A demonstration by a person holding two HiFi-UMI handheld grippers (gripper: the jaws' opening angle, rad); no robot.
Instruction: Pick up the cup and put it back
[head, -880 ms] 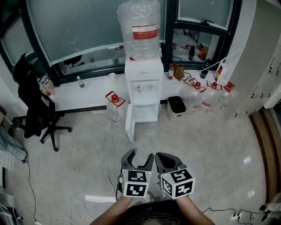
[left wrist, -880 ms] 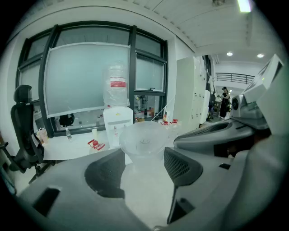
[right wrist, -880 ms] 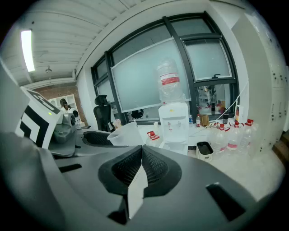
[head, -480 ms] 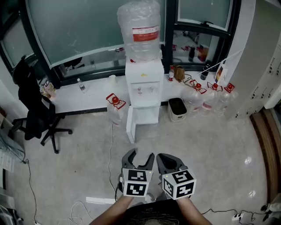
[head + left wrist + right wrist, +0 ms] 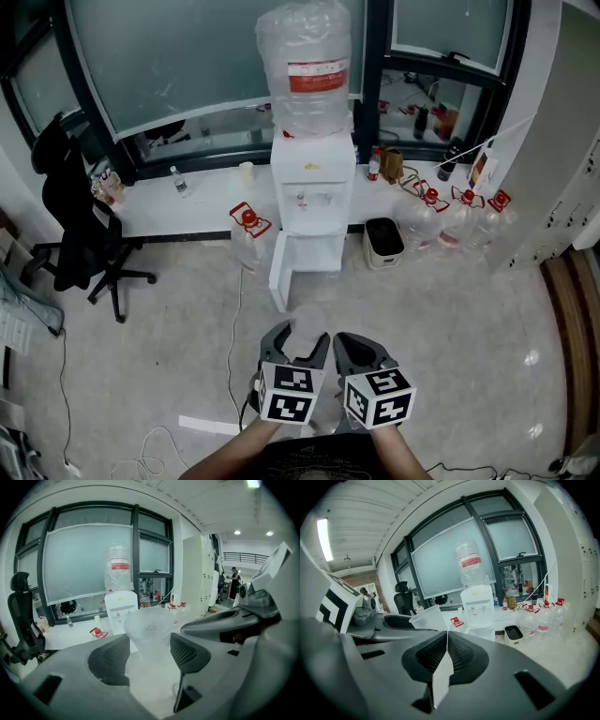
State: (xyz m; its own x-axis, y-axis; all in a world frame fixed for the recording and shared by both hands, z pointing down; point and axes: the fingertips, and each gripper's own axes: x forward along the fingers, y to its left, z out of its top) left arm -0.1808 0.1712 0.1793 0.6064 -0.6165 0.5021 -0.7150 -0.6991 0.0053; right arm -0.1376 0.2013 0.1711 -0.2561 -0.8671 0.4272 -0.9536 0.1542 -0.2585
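Note:
A clear, frosted plastic cup (image 5: 150,626) stands upright between the jaws of my left gripper (image 5: 150,648), which is shut on its tapering lower part and holds it in the air. In the head view the cup (image 5: 306,319) shows faintly over the left gripper (image 5: 301,334), low in the middle above the floor. My right gripper (image 5: 351,341) is right beside it, its pads pressed together with nothing between them (image 5: 446,641). In the right gripper view the cup (image 5: 427,618) stands to the left. The white water dispenser (image 5: 311,197) stands ahead.
A large water bottle (image 5: 308,70) sits on top of the dispenser. A white window ledge (image 5: 187,211) runs behind it, with several bottles (image 5: 450,214) and a small bin (image 5: 383,240) to the right. A black office chair (image 5: 80,225) stands at the left. Cables lie on the floor (image 5: 234,319).
The head view has shifted slightly, so the dispenser sits a little lower and further right in the picture. Both grippers keep their side-by-side pose, the cup still in the left one.

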